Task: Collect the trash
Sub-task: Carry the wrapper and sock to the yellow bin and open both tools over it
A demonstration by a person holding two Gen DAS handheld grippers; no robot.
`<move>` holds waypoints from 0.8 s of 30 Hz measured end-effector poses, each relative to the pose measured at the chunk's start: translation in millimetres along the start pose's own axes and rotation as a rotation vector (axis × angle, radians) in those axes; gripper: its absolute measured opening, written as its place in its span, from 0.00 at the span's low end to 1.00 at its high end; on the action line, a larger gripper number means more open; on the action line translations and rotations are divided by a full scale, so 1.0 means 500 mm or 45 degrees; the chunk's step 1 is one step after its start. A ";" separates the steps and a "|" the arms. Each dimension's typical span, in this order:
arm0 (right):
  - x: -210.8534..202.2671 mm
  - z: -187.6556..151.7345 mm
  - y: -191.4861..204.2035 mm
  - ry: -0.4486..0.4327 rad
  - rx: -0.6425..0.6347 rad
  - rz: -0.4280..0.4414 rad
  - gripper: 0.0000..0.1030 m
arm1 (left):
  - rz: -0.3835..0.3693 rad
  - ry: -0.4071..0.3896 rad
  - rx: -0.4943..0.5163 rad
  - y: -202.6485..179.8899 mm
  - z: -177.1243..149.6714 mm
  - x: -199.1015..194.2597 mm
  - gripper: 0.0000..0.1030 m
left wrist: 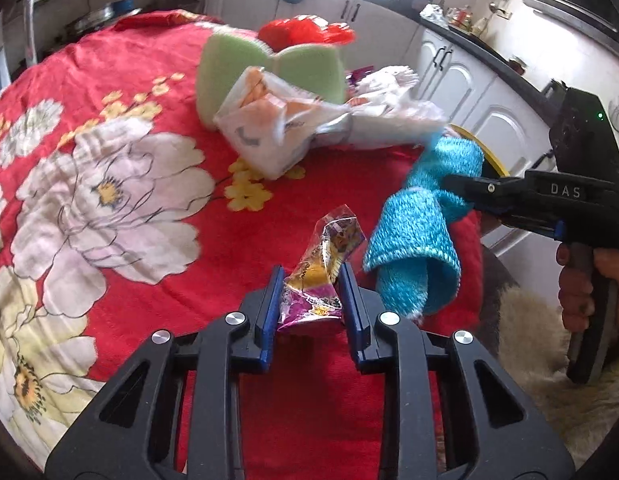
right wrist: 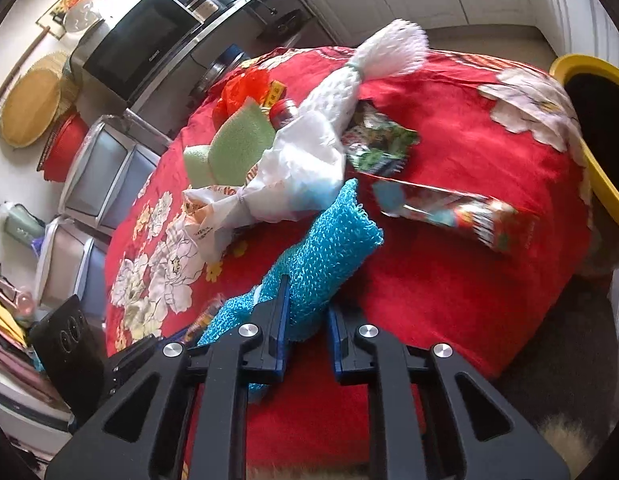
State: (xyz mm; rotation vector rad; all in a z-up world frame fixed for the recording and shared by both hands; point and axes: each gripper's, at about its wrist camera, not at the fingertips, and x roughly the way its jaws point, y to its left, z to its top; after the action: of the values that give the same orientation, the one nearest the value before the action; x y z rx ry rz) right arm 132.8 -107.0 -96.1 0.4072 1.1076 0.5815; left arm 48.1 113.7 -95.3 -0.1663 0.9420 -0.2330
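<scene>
Left hand-held gripper (left wrist: 309, 292), low in the left wrist view, pinches a crinkled purple-and-yellow snack wrapper (left wrist: 323, 276) over the red floral cloth (left wrist: 149, 80). Right hand-held gripper (right wrist: 306, 308), low in its own view, is clamped on a turquoise knitted cloth (right wrist: 321, 252), whose lower end its frame hides. At the right edge a yellow-rimmed bin (right wrist: 589, 68) is cut off. Mid-frame, a white plastic bag (right wrist: 293, 172) and green sponge (right wrist: 239, 148) are motion-blurred.
</scene>
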 end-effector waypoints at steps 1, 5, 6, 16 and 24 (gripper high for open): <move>-0.009 -0.002 -0.006 -0.004 0.008 0.002 0.14 | 0.001 -0.012 0.016 -0.010 0.002 -0.004 0.20; -0.052 -0.011 -0.024 -0.056 0.010 -0.019 0.13 | -0.011 -0.045 0.037 -0.030 0.024 -0.012 0.20; -0.066 -0.013 -0.030 -0.072 0.010 -0.023 0.13 | -0.014 -0.053 0.048 -0.038 0.030 -0.014 0.20; -0.176 0.009 -0.051 -0.259 -0.057 -0.103 0.12 | -0.064 -0.138 0.152 -0.125 0.098 -0.016 0.20; -0.259 0.044 -0.078 -0.426 -0.087 -0.187 0.12 | -0.116 -0.194 0.228 -0.207 0.161 -0.001 0.20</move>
State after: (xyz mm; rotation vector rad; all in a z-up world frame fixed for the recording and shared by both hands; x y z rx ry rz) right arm 120.2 -218.4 -17.5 0.3458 0.7871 0.4025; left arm 100.6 17.4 -23.1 -0.0613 0.7586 -0.3817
